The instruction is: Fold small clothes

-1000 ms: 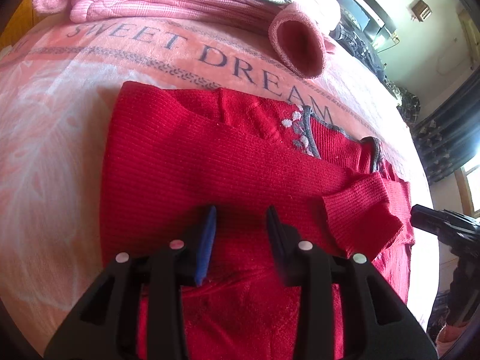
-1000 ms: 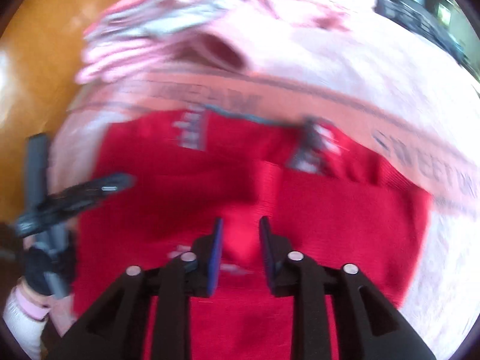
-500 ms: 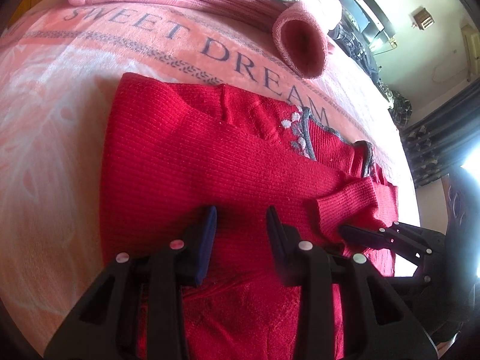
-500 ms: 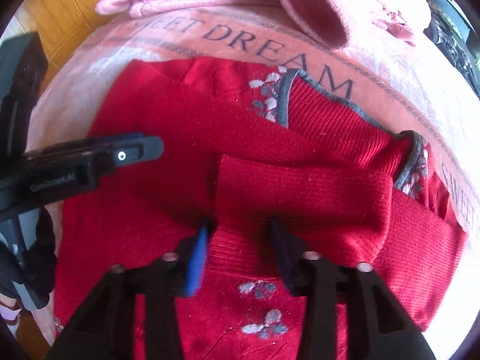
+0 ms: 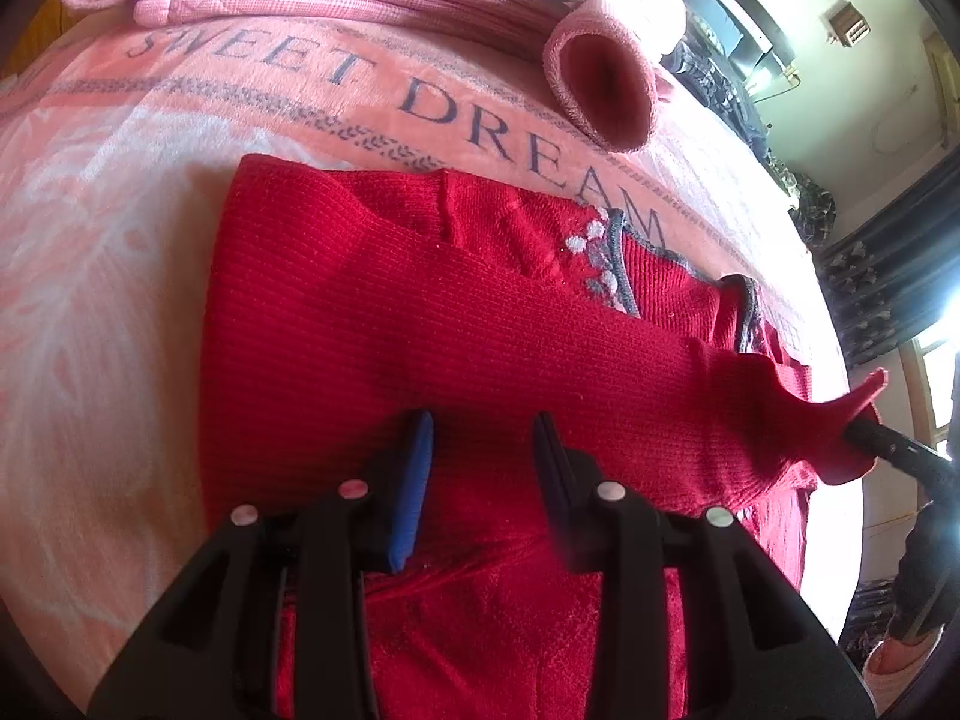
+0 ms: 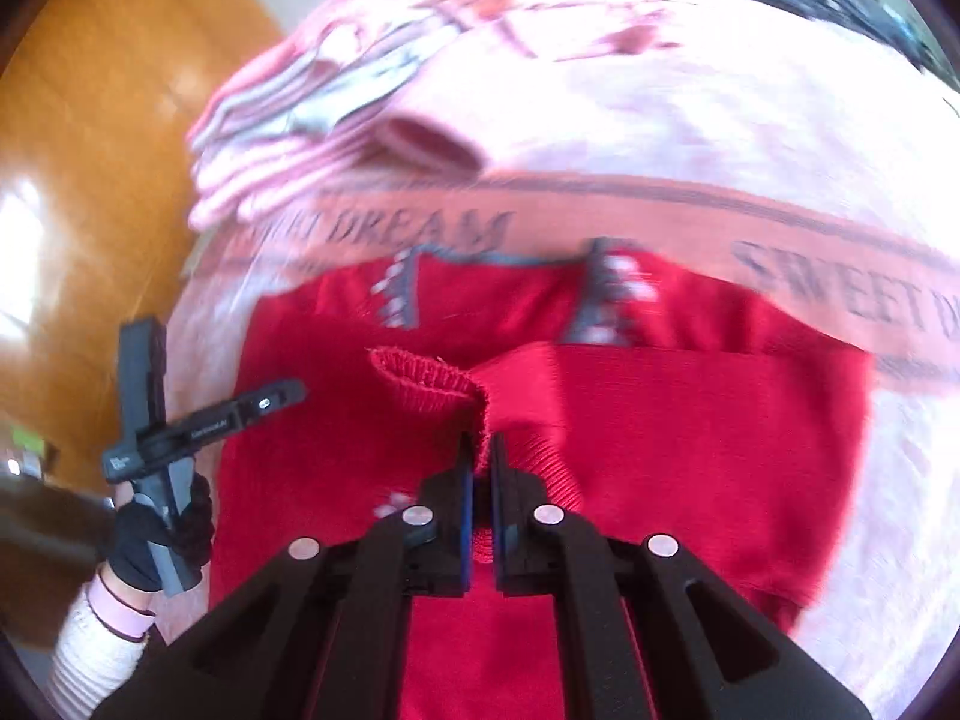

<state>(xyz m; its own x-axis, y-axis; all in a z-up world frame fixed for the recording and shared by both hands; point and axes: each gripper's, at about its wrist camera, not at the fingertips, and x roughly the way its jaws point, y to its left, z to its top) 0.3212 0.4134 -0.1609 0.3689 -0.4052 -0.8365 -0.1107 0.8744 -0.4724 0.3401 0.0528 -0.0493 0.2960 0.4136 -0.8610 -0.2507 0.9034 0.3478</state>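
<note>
Right hand-held gripper (image 6: 482,456) pinches the sleeve cuff (image 6: 432,381) of the red sweater (image 5: 420,330) lying flat on the bed blanket (image 5: 120,210), left hand-held gripper (image 5: 483,438) wide, empty; sleeve-fold step, next lay cuff across body.

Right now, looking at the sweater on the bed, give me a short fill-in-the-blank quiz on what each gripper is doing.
1. The right gripper is shut on the sweater's ____.
2. The left gripper hovers over the sweater with its jaws ____.
3. The blanket under the sweater reads SWEET ____.

Missing words: cuff; open; DREAM
</note>
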